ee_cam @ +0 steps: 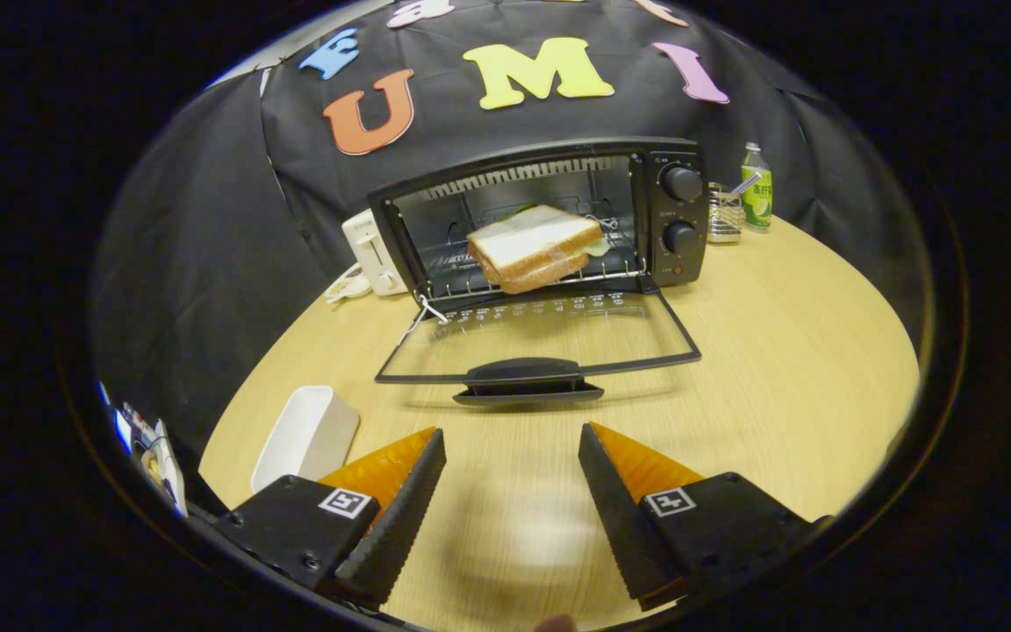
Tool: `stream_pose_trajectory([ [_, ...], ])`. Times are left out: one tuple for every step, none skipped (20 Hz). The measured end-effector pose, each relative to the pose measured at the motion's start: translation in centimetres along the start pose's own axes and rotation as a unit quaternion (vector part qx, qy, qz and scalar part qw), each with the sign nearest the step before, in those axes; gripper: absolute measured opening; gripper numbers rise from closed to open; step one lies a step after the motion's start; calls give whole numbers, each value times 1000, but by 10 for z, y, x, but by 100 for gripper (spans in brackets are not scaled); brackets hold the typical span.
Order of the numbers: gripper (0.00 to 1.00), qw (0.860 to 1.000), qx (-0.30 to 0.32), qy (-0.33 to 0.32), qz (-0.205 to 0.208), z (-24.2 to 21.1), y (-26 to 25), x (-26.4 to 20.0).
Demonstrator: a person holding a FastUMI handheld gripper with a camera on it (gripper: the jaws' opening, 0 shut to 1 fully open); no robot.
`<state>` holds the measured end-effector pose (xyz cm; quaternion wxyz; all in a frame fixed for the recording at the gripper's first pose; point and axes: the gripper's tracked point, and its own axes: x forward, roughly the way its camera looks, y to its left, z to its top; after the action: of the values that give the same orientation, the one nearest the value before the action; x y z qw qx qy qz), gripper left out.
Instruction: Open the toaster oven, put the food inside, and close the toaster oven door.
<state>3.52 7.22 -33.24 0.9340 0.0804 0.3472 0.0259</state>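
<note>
- Gripper view: the gripper (512,456) hovers over the table (777,351), fingers spread wide and empty.
- The sandwich (534,247) rests on the rack inside the toaster oven (549,219).
- The door (541,342) lies folded down just ahead, apparently awaiting closure.

A staged booth: black cloth wall (207,219) behind a wooden table (786,351) with kitchen appliances.

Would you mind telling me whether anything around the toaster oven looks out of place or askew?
The sandwich sits tilted on the rack inside the toaster oven, its front corner nearing the opening. The door hangs fully open, and the gripper is open with nothing between its fingers.
</note>
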Motion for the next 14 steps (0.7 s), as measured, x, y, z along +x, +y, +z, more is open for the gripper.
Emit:
stream_pose_trajectory([
  [98,1000,1,-1,-3,-4,1,4],
  [98,1000,2,-4,-6,-3,1,8],
  [98,1000,1,-11,-13,0,-1,13],
  [98,1000,-1,-15,-23,2,-5,18],
  [98,999,0,-15,-34,3,-8,23],
  [98,999,0,-10,-49,3,-13,28],
  [98,998,-6,-4,-55,2,-14,34],
  [98,998,-12,6,-55,0,-14,39],
  [98,998,-17,6,-58,1,-13,41],
  [98,998,-21,4,-59,5,-13,46],
  [98,997,-26,11,-67,2,-14,48],
  [98,997,-29,5,-72,3,-13,46],
  [98,997,-29,6,-75,4,-14,47],
  [98,997,-22,0,-74,5,-13,48],
])
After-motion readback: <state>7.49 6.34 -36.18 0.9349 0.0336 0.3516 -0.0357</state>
